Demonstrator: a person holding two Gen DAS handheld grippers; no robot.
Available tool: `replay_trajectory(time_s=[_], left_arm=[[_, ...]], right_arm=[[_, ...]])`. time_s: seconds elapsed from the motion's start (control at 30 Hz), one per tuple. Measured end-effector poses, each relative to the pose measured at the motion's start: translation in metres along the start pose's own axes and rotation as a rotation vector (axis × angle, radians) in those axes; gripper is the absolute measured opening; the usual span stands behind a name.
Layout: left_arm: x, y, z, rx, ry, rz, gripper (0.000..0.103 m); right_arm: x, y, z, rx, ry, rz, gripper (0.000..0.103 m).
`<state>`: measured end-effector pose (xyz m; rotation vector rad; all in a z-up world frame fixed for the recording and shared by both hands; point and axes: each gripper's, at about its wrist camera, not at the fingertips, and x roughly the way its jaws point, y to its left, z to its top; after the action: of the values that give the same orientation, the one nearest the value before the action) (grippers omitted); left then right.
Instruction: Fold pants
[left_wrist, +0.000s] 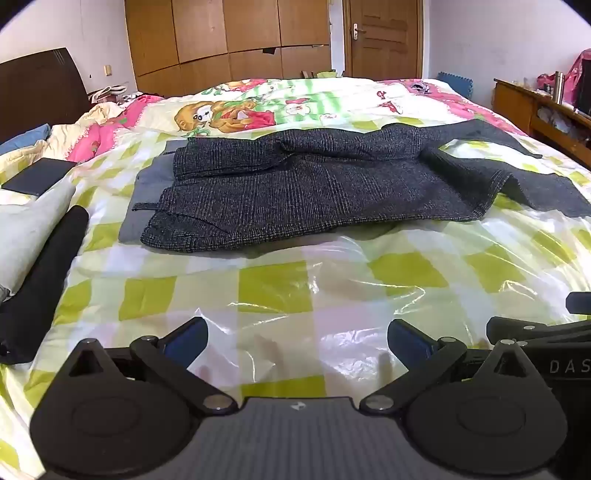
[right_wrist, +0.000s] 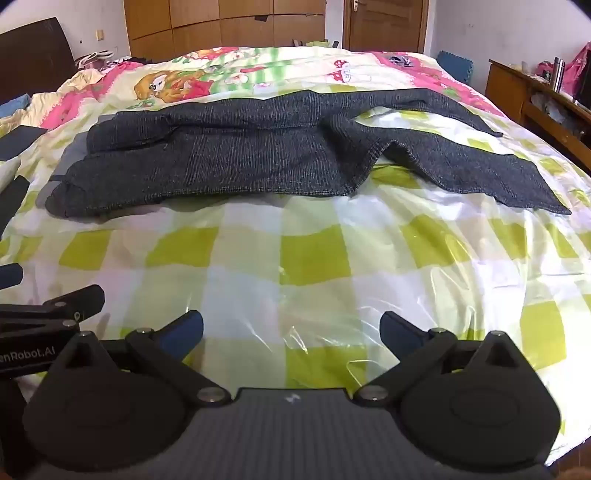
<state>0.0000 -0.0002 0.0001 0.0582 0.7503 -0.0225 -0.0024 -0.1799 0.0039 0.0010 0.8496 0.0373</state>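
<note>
Dark grey tweed pants (left_wrist: 314, 184) lie spread across the bed, waistband at the left, two legs splayed to the right; they also show in the right wrist view (right_wrist: 258, 158). My left gripper (left_wrist: 297, 332) is open and empty, low over the plastic-covered checked sheet (left_wrist: 277, 288), well short of the pants. My right gripper (right_wrist: 291, 325) is open and empty too, beside the left one, also short of the pants. Part of the right gripper (left_wrist: 546, 339) shows at the left view's right edge.
A grey folded cloth (left_wrist: 147, 199) lies under the waistband. A black rolled item (left_wrist: 48, 273) and a dark flat object (left_wrist: 37, 177) lie at the left. A wooden side cabinet (right_wrist: 535, 99) stands at the right, wardrobes and door behind.
</note>
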Motion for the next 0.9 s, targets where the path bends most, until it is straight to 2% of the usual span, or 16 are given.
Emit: replay_trajectory(time_s=[0.9], left_arm=[[0.003, 0.001, -0.006, -0.004, 0.009, -0.015, 0.103]], right_arm=[[0.001, 0.002, -0.001, -0.009, 0.005, -0.007, 0.101]])
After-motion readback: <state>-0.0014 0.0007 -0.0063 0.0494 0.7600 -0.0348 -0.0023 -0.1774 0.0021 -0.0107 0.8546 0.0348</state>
